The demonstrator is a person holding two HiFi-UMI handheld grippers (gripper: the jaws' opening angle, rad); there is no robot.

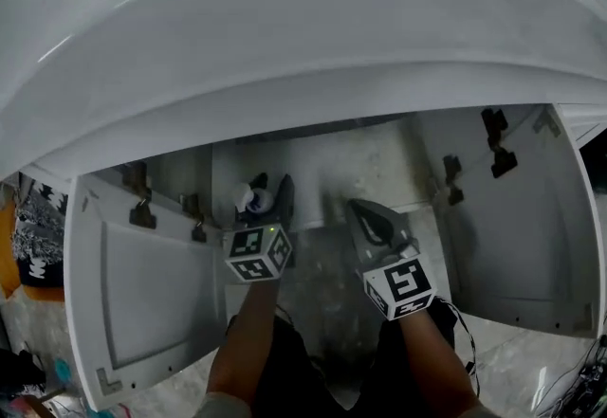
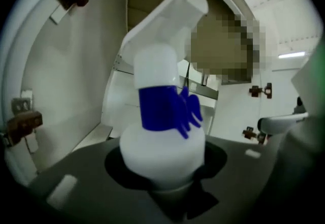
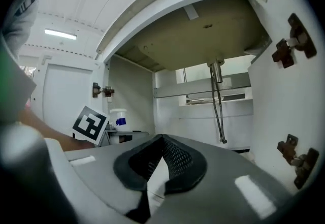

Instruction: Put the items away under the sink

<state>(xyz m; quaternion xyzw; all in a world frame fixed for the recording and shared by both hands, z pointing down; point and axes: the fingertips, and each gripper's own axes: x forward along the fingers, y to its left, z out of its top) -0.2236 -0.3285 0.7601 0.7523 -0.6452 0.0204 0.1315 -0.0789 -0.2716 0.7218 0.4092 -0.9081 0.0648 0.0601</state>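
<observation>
Cabinet [image 1: 379, 160] stands open. Bottle [image 2: 163, 131], white with a blue collar, is clamped in the left gripper [image 2: 165, 190] at the opening. Best to carry it well inside, set it upright, then let go. Right gripper [image 3: 155, 169] is closed on nothing; keep it off the pipe [image 3: 218, 101].

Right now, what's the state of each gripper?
Left gripper: closed on the white spray bottle.
Right gripper: closed, nothing between its jaws.
</observation>
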